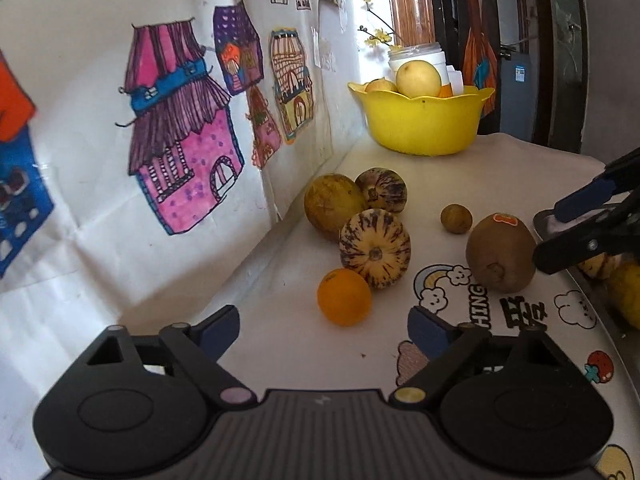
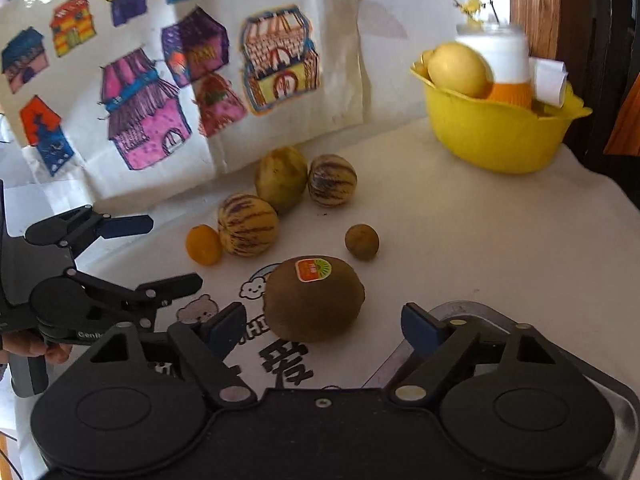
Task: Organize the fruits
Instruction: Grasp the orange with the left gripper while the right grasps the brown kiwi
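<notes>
Loose fruit lies on the white printed cloth. A small orange (image 1: 344, 297) (image 2: 203, 244) is nearest my left gripper. Behind it are a striped melon (image 1: 375, 248) (image 2: 247, 225), a second striped melon (image 1: 381, 189) (image 2: 332, 180) and a yellow-green fruit (image 1: 332, 204) (image 2: 281, 178). A small brown round fruit (image 1: 456, 219) (image 2: 361, 242) and a kiwi with a sticker (image 1: 500, 253) (image 2: 314, 298) lie to the right. My left gripper (image 1: 324, 330) (image 2: 160, 254) is open and empty, just short of the orange. My right gripper (image 2: 324, 326) (image 1: 560, 236) is open, with the kiwi just ahead of its fingertips.
A yellow bowl (image 1: 424, 130) (image 2: 496, 144) at the back holds pale fruit and a white jar. A metal tray (image 2: 560, 360) (image 1: 600, 296) with yellow fruit lies at the right. A painted paper wall (image 1: 160, 120) closes the left and back sides.
</notes>
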{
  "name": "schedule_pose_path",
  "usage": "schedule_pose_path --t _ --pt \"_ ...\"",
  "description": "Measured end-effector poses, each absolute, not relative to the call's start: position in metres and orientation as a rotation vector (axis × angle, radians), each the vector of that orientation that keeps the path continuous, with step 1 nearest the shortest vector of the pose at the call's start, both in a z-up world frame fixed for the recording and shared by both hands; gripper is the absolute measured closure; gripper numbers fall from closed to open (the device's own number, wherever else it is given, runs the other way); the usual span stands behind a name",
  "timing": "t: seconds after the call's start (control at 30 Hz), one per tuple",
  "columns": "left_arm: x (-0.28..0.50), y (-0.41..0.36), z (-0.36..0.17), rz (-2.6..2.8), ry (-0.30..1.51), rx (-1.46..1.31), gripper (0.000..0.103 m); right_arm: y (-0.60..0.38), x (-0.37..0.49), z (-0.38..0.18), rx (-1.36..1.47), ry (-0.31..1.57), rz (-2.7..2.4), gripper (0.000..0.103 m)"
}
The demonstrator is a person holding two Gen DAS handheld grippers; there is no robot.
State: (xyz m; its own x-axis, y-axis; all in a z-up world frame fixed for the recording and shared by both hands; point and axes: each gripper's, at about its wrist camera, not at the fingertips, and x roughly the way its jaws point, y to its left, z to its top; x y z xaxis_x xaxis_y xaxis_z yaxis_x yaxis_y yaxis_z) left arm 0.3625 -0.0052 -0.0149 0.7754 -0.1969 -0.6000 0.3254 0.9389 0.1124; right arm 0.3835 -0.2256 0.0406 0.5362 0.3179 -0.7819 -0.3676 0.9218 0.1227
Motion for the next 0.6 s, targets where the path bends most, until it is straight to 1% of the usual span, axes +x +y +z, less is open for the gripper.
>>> schedule_pose_path --t 0.17,0.2,0.27,0.3,0.43,0.5,0.57,0.6 --pt "0.371 -0.002 -0.017 -0.312 0.625 0.181 0.025 -0.222 0.390 0.031 -0.059 0.941 0.422 0.025" --pt "0.372 -0.002 -0.017 -0.316 0.626 0.175 0.026 -0.221 0.391 0.030 -0.057 0.943 0.426 0.026" --pt "0.376 -0.002 -0.017 -0.327 0.630 0.169 0.034 -0.221 0.393 0.029 -0.053 0.947 0.434 0.027" --pt "0.377 -0.002 -0.018 -0.333 0.633 0.170 0.036 -0.220 0.394 0.028 -0.052 0.950 0.439 0.028" --pt "0.382 -0.001 -0.020 -0.349 0.650 0.159 0.052 -0.218 0.399 0.023 -0.048 0.956 0.455 0.029" --pt "0.384 0.001 -0.021 -0.360 0.664 0.146 0.057 -0.217 0.401 0.020 -0.043 0.960 0.464 0.031" --pt "0.386 0.002 -0.023 -0.372 0.675 0.129 0.065 -0.216 0.403 0.020 -0.044 0.954 0.472 0.032" --pt "0.387 0.003 -0.023 -0.375 0.680 0.118 0.067 -0.215 0.403 0.020 -0.047 0.953 0.471 0.032"
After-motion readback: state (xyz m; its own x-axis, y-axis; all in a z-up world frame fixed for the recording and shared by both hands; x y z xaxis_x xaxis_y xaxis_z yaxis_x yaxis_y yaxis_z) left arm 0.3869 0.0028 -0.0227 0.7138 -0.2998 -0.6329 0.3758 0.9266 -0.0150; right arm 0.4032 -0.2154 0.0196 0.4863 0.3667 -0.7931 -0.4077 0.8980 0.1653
